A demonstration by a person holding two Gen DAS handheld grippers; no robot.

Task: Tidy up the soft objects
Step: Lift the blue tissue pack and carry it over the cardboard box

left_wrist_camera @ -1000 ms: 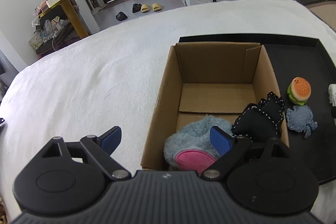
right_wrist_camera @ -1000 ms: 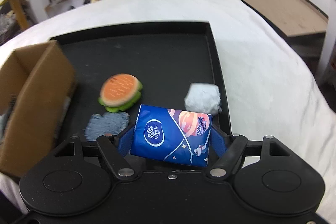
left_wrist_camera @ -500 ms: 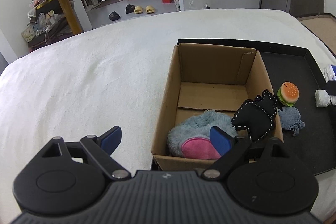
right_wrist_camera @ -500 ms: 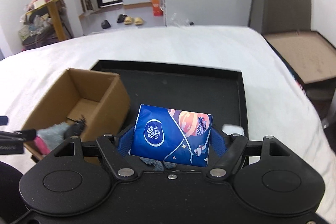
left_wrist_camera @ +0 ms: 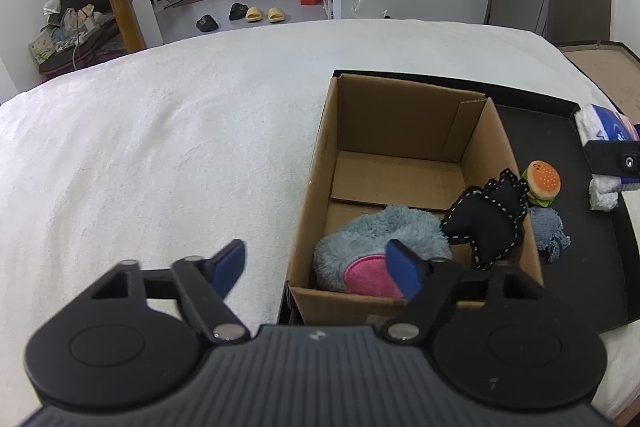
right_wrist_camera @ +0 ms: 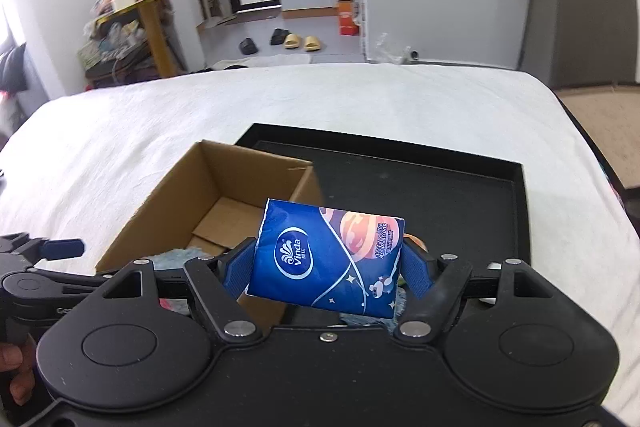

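My right gripper (right_wrist_camera: 327,265) has its jaws clamped on the blue plastic-wrapped tissue pack (right_wrist_camera: 326,259), held above the black tray (right_wrist_camera: 520,211). My left gripper (left_wrist_camera: 316,265) is closing, jaws empty, by the brown cardboard box (left_wrist_camera: 316,187) holding a fluffy blue-and-pink plush (left_wrist_camera: 372,247) and black stitched plush (left_wrist_camera: 490,223).

A blue tissue pack (right_wrist_camera: 327,264), printed with a white logo and an orange planet, is held tilted in the air above the near corner of an open cardboard box (left_wrist_camera: 404,115). Inside the box, a fluffy blue-and-pink plush (left_wrist_camera: 372,251) is seen at the near end, with a black white-stitched plush (left_wrist_camera: 488,223) draped over the right wall. A burger toy (left_wrist_camera: 543,183), a blue-grey plush (left_wrist_camera: 549,231) and a white soft ball (left_wrist_camera: 603,195) are left on the black tray (left_wrist_camera: 532,131).
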